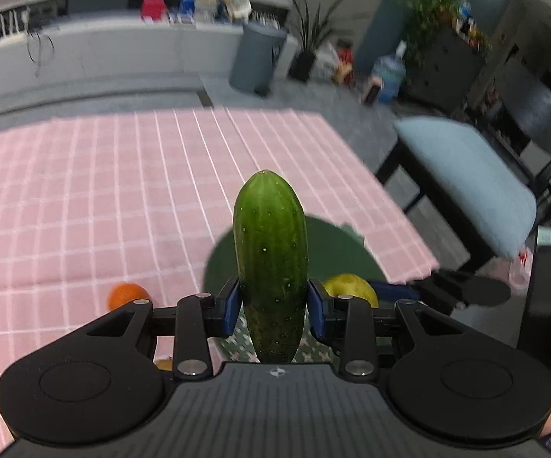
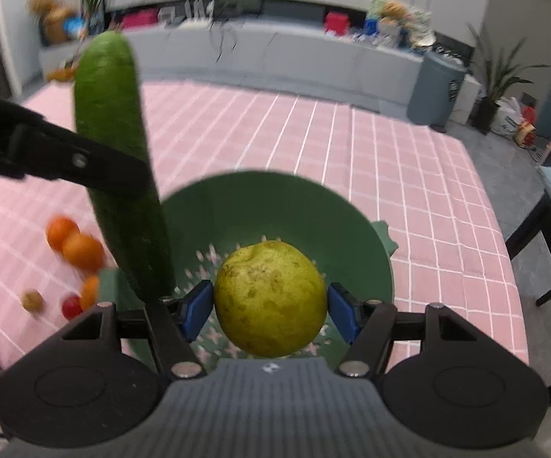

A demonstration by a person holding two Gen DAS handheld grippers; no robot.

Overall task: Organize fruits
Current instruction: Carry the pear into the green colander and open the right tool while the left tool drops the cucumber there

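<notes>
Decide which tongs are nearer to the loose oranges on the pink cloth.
Left. The left tongs, gripping the cucumber, are beside the oranges; the right tongs, holding the pear, hang over the green bowl.

A desk (image 2: 409,175) under a pink checked cloth stands on a grey floor (image 1: 352,114). Far off, a long grey cabinet (image 2: 313,53) carries clutter. A grey bin (image 2: 435,87) and potted plant (image 2: 493,87) stand right; a blue-cushioned chair (image 1: 466,175) sits beside the desk.

No readable text, only blurred pale letters on the left gripper (image 2: 119,175) arm, illegible
</notes>
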